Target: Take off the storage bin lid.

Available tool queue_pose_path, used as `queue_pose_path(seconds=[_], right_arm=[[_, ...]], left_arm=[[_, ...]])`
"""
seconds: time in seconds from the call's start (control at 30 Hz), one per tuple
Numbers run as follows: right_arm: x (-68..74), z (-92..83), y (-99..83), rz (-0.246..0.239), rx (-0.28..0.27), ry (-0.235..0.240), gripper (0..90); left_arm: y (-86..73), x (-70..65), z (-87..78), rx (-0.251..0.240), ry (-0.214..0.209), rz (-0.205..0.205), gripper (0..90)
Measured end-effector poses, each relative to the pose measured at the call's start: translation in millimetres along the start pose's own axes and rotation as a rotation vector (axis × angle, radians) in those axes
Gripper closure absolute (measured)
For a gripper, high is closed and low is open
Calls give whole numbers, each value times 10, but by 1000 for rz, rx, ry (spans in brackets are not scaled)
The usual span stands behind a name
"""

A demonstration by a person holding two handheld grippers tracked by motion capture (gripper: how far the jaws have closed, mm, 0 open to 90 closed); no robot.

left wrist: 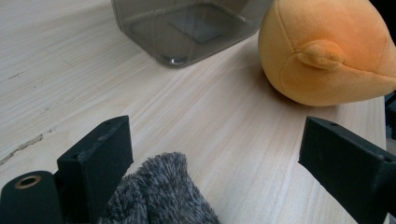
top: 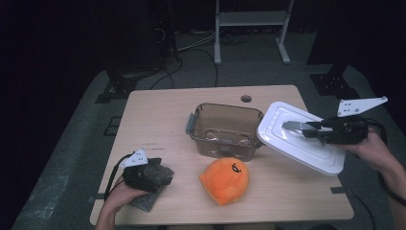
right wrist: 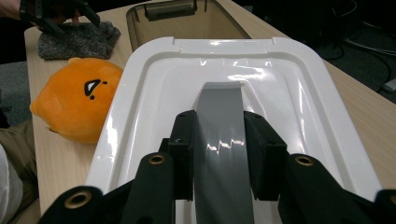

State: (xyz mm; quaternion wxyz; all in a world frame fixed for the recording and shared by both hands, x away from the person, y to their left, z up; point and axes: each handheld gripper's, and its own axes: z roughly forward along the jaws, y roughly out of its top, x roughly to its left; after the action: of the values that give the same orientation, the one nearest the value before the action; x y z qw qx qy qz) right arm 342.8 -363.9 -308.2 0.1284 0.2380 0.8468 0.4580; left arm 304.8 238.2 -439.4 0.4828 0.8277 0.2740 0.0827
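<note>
I see the light wooden table (top: 158,115) first, the biggest thing here. On it, near the middle, stands the clear smoky-brown plastic container (top: 224,130), open on top. The white rectangular plastic lid (top: 287,143) with its grey handle strip (right wrist: 219,121) hangs tilted in the air, at the right side of the container; its lower edge looks very near the container's rim, but I cannot tell if they touch. The lid is glossy, with a raised frame around a sunken middle part.

In front of the container lies the round orange plush toy (top: 225,179) with a small black face mark. At the front left of the table lies a grey fuzzy cloth (right wrist: 77,39).

My right gripper (right wrist: 219,140) is closed narrow on the grey handle strip, 1 jaw on each side, and so carries the lid. My left gripper (left wrist: 215,154) rests on the cloth with jaws wide apart; the cloth's edge lies against 1 jaw and nothing is pressed between the 2.
</note>
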Motion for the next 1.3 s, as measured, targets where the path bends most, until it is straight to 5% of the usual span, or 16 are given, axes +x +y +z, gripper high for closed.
queue_pose_path(seconds=[1.3], right_arm=[[44,-81,-746,90,37,-1,656]], left_arm=[[-3,4,2,14,-7,4,84]])
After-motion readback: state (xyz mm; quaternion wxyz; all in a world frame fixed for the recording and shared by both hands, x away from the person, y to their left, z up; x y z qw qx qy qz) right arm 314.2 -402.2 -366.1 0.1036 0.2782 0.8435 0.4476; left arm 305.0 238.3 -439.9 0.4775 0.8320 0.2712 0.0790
